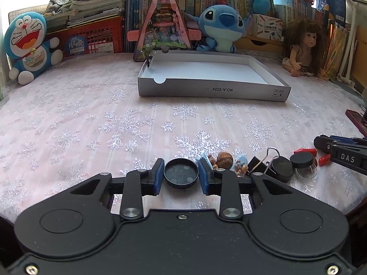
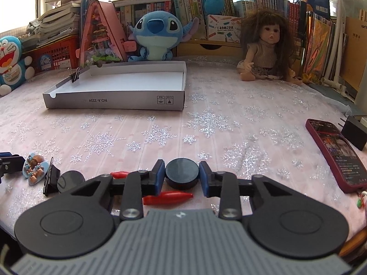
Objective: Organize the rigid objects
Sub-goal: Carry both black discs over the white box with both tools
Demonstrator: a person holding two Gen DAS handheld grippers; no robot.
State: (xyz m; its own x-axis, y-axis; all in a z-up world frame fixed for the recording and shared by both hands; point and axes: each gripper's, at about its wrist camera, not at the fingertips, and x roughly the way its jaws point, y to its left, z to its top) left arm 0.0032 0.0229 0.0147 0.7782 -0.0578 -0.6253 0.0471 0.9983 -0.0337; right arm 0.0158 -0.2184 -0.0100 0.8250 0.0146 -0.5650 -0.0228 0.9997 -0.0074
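Observation:
My left gripper point(image 1: 181, 175) is shut on a round black lid point(image 1: 181, 173), its hollow underside up. My right gripper point(image 2: 182, 175) is shut on a black-capped round jar point(image 2: 182, 176); it also shows in the left wrist view point(image 1: 302, 161) with the right gripper point(image 1: 325, 146). Small items lie in a cluster: a bear hair clip point(image 2: 34, 168), a black binder clip point(image 2: 51, 178), another black round jar point(image 2: 70, 180), and red clips point(image 2: 168, 197). A shallow grey cardboard box point(image 1: 213, 89) with a white inside sits farther back, a binder clip point(image 2: 75, 74) on its rim.
A pink snowflake cloth point(image 1: 91, 126) covers the table. A red-cased phone point(image 2: 337, 153) and a black charger point(image 2: 354, 133) lie at the right. Plush Doraemon point(image 1: 27, 45), Stitch point(image 1: 220, 28), a doll point(image 1: 302, 48) and books line the back.

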